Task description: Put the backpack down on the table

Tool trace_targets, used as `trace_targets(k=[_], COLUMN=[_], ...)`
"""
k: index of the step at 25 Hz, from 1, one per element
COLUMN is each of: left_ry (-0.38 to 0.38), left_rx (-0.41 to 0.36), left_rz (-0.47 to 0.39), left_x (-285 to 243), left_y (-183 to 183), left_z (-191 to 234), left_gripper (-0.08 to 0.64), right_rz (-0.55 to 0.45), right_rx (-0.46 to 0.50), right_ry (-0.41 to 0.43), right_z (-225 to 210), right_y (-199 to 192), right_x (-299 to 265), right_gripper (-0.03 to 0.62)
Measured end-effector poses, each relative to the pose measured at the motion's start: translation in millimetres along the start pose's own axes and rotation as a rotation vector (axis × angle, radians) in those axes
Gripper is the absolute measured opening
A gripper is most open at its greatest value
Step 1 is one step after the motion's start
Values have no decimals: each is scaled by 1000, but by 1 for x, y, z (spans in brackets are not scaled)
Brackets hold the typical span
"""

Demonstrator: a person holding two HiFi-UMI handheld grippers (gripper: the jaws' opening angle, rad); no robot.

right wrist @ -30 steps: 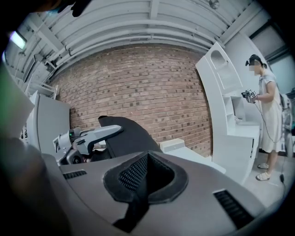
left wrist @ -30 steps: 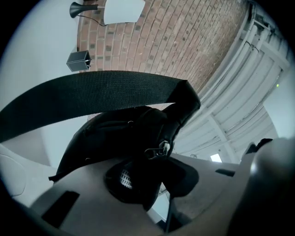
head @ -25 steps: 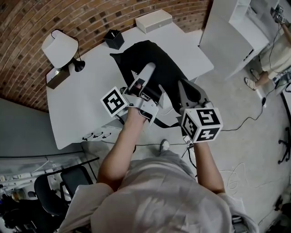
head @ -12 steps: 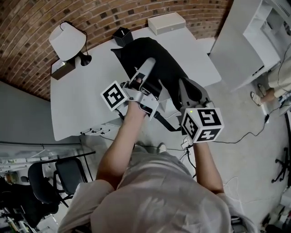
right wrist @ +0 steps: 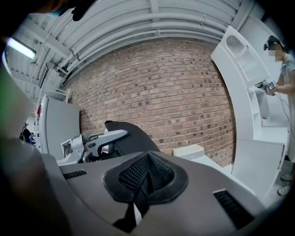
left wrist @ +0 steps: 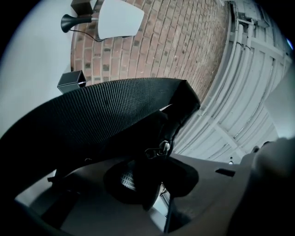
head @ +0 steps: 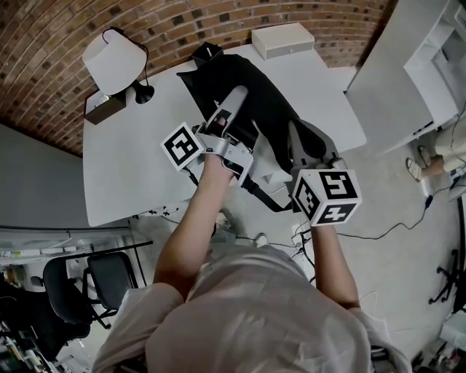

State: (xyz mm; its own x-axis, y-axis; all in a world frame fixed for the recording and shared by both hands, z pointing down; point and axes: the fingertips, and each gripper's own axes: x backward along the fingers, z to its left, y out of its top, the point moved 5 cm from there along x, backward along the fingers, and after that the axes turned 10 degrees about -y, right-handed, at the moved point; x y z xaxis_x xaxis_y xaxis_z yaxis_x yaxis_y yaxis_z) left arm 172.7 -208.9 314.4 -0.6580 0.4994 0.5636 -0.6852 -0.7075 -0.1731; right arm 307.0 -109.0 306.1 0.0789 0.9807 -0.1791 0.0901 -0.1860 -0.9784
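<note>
Head view: near end of backpack (head: 244, 80) covered by left gripper (head: 234, 100) and right gripper (head: 295, 135). 2 forearms (head: 195, 222) hide the front edge of the table (head: 124, 171). Person (head: 445, 146) at right edge cut off, only legs and 1 foot in frame.

Left gripper view: backpack blocks most of the table. Brown box (left wrist: 83, 4) clipped by top edge. Pads (left wrist: 127, 180) too dark to separate from the black fabric between them.

Right gripper view: upper-left corner dark, blurred. Left gripper's lower half hidden behind right gripper's body.
</note>
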Motion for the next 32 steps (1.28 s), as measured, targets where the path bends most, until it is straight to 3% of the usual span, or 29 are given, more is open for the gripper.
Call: trace_targets(k=[17,32], left_ry=[35,92], left_rx=[37,68], left_rz=[-5,-29], left_x=[28,94], left_y=[132,182], left_z=[43,55], left_gripper=[81,81], right_rz=[52,97], right_rx=[25,22], right_ry=[12,55], right_z=[92,162], right_y=[0,-25], right_x=[-112,-145], right_gripper=[2,2])
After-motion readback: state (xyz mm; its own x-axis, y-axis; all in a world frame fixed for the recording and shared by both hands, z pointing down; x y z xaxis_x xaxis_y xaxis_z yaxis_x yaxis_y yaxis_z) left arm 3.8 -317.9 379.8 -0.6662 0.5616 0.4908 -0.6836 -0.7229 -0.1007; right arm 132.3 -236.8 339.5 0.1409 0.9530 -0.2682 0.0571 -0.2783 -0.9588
